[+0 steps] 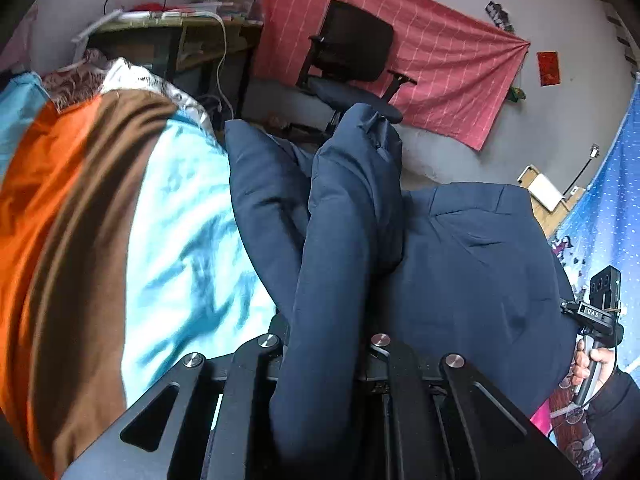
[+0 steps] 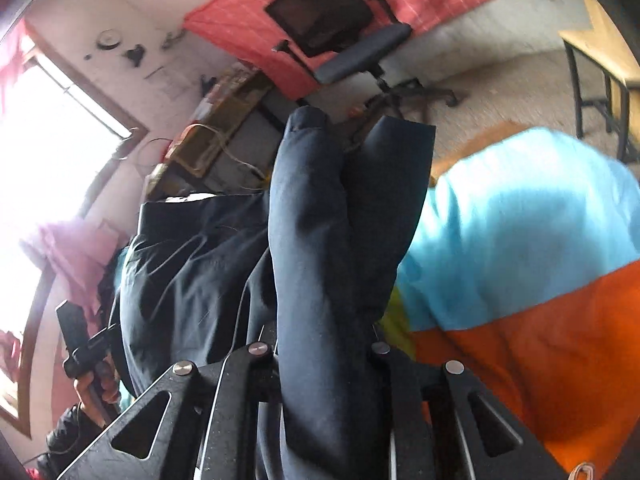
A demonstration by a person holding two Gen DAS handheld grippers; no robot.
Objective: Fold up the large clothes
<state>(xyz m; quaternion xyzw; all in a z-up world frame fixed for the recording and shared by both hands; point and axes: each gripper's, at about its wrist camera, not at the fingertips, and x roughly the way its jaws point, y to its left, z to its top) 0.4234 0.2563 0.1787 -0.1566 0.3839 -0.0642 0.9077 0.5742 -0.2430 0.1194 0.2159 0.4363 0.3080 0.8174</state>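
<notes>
A large dark navy padded jacket [image 1: 472,264] is held up over a bed. My left gripper [image 1: 328,344] is shut on a thick fold of the jacket, which runs up between the jaws and hides the fingertips. My right gripper [image 2: 324,352] is shut on another fold of the same jacket [image 2: 192,264], fingertips hidden too. The right gripper and the hand holding it show at the right edge of the left wrist view [image 1: 600,312]. The left gripper and hand show at the lower left of the right wrist view [image 2: 88,352].
The bed carries a blanket in light blue, brown and orange [image 1: 80,220], also in the right wrist view [image 2: 540,240]. A black office chair [image 1: 352,60] stands before a red cloth on the wall [image 1: 440,56]. A cluttered desk [image 1: 172,36] is at the back.
</notes>
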